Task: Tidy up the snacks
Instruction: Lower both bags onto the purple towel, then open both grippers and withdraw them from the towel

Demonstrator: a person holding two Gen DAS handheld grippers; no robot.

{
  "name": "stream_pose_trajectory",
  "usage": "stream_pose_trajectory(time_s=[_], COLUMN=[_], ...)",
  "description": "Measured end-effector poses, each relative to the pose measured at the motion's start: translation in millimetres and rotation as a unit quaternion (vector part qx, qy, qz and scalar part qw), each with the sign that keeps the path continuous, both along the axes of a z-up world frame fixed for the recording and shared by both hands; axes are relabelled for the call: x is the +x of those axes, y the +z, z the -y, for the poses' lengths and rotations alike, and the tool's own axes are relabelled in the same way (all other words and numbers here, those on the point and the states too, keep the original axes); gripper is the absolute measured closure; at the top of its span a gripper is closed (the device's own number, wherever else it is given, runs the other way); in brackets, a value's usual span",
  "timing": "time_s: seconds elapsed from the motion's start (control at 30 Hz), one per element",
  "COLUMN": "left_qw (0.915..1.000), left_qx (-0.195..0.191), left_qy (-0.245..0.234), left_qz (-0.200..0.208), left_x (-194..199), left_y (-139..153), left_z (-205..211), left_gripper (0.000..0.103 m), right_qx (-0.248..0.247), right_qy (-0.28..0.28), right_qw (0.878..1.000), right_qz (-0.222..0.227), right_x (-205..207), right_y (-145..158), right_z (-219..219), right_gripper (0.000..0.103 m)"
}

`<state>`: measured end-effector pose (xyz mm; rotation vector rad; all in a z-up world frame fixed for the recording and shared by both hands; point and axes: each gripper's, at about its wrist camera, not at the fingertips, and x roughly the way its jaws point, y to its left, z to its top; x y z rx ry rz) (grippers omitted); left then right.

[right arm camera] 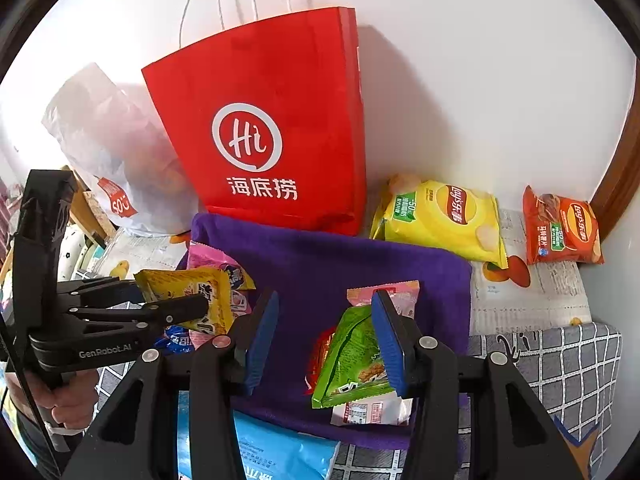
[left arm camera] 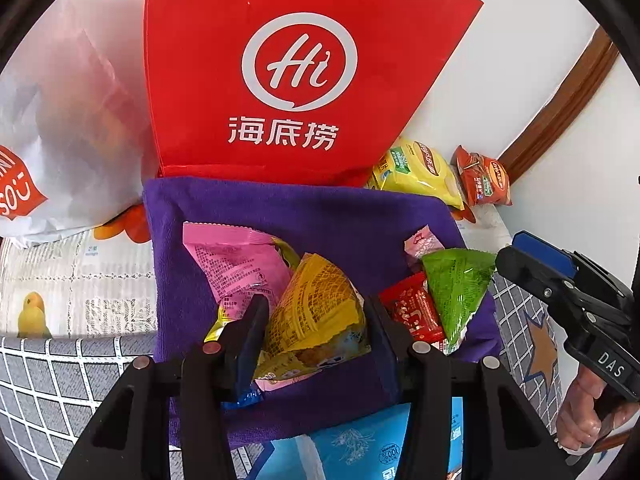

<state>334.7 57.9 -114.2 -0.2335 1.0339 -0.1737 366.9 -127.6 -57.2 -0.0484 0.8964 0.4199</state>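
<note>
Left wrist view: the left gripper [left arm camera: 316, 320] is holding a yellow snack packet [left arm camera: 316, 312], w/ both fingers [left arm camera: 256, 320] pressing on its sides. The packet is sitting above a purple towel [left arm camera: 320, 216] spread on the surface. A pink packet [left arm camera: 232, 264] is lying just behind and partly under the yellow one. To the right on the towel, a green packet [left arm camera: 456, 284] is overlapping a small red packet [left arm camera: 416, 312], w/ a small pink sachet [left arm camera: 424, 242] just behind them. A red paper bag [left arm camera: 280, 72] is standing upright at the towel's far edge. A white plastic bag [left arm camera: 72, 132] is sitting left of it. A yellow chip bag [left arm camera: 420, 172] and an orange chip bag [left arm camera: 484, 178] are lying right of the red bag, near the wall. The right gripper [left arm camera: 516, 260] is entering from the right edge, beside the green packet; a hand [left arm camera: 584, 412] is gripping its handle.

Right wrist view: the right gripper [right arm camera: 326, 340] is showing its fingers [right arm camera: 390, 344] at a moderate gap, not closing on anything. The green packet [right arm camera: 348, 360] is lying on the towel [right arm camera: 320, 264] below, partly behind the right-hand finger; contact: cannot tell. The left gripper [right arm camera: 188, 304] is gripping the yellow packet [right arm camera: 188, 292] at the left. The red bag [right arm camera: 272, 128], yellow chip bag [right arm camera: 440, 216] and orange chip bag [right arm camera: 560, 232] are standing or lying along the far wall.
</note>
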Motion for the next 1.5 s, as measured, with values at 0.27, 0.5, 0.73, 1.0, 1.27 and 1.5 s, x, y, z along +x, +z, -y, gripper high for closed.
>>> stream_pose_trajectory(time_s=[0.27,0.5,0.73,1.0,1.27,1.5], left_qw=[0.9999,0.9997,0.9998,0.9992,0.9974,0.9968], left_qx=[0.001,0.002,-0.015,-0.014,-0.008,0.0], left_qy=[0.003,0.008,0.014,0.015,0.007,-0.005], left_qz=[-0.015,-0.023,-0.009,0.033,0.071,0.08], left_x=[3.0,3.6,-1.0,-14.4,-24.6,-32.9], left_y=[-5.8,-6.9,4.9,30.5,50.5,59.4], left_z=[-1.5,-1.6,-6.9,-8.1,-7.2,-4.0], left_gripper=[0.056,0.052,0.046,0.044,0.043,0.043], right_qx=[-0.003,-0.006,-0.008,-0.002,-0.006,-0.027], right_qy=[-0.001,0.0,0.002,-0.011,-0.031,-0.035], right_qw=[1.0,1.0,1.0,0.999,0.998,0.996], right_qz=[-0.002,0.0,0.01,0.036,0.057,0.08], right_x=[0.2,-1.4,-5.7,-12.7,-15.6,-30.5], right_y=[-1.0,-1.6,1.4,10.1,14.0,21.3], right_z=[-1.0,-2.1,-4.2,-4.7,-2.5,-11.0], right_gripper=[0.053,0.052,0.049,0.047,0.047,0.047])
